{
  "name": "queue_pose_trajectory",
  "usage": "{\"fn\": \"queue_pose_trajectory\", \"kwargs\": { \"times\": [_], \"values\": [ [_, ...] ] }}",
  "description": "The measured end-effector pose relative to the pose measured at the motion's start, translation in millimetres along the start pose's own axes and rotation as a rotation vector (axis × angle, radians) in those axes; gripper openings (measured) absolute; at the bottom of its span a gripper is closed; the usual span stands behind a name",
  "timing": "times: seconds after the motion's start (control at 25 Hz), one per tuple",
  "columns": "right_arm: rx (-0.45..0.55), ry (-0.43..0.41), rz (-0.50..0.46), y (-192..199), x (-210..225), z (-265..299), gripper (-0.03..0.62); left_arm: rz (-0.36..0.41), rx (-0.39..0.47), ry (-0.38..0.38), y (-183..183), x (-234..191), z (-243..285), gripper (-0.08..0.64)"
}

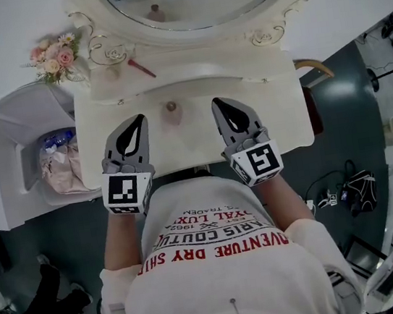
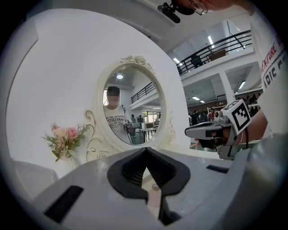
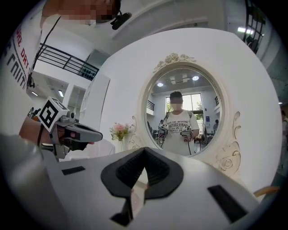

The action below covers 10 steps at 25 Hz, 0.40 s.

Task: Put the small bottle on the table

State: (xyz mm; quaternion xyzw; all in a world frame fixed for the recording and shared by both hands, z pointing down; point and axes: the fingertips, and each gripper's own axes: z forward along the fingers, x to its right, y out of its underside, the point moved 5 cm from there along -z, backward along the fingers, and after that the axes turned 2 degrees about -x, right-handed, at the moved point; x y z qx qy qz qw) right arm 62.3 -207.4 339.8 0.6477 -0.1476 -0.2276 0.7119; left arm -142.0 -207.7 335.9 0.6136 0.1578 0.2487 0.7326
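Observation:
The small pinkish bottle (image 1: 171, 112) with a dark cap stands upright on the cream vanity table (image 1: 277, 111), near its front edge. My left gripper (image 1: 136, 120) hovers just left of the bottle, jaws shut and empty. My right gripper (image 1: 218, 104) hovers to the bottle's right, also shut with nothing in it. In the left gripper view the bottle (image 2: 154, 194) shows low through the gap behind the closed left gripper (image 2: 145, 150), and the right gripper (image 2: 211, 130) hangs at the right. The right gripper view shows its own jaws (image 3: 145, 149) closed and the left gripper (image 3: 76, 132) off to the left.
An oval mirror (image 1: 195, 3) rises at the back of the table. A pink flower bunch (image 1: 56, 58) and a thin red item (image 1: 141, 68) lie at the back left. A white bin with bags (image 1: 59, 166) stands left of the table. Cables and bags lie on the floor at right.

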Motion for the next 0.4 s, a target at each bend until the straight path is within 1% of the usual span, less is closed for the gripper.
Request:
{"fn": "queue_pose_trajectory", "kwargs": {
  "times": [0.2,0.4],
  "values": [
    [-0.001,-0.011,0.005,2.4,-0.8,2.6,-0.002,-0.011,-0.004,0.019,3.2,-0.3,4.5,0.006],
    [0.007,-0.011,0.012,2.5,2.0,5.0,-0.002,-0.022,0.009,0.018,1.9,0.0,7.9,0.008]
  ]
}}
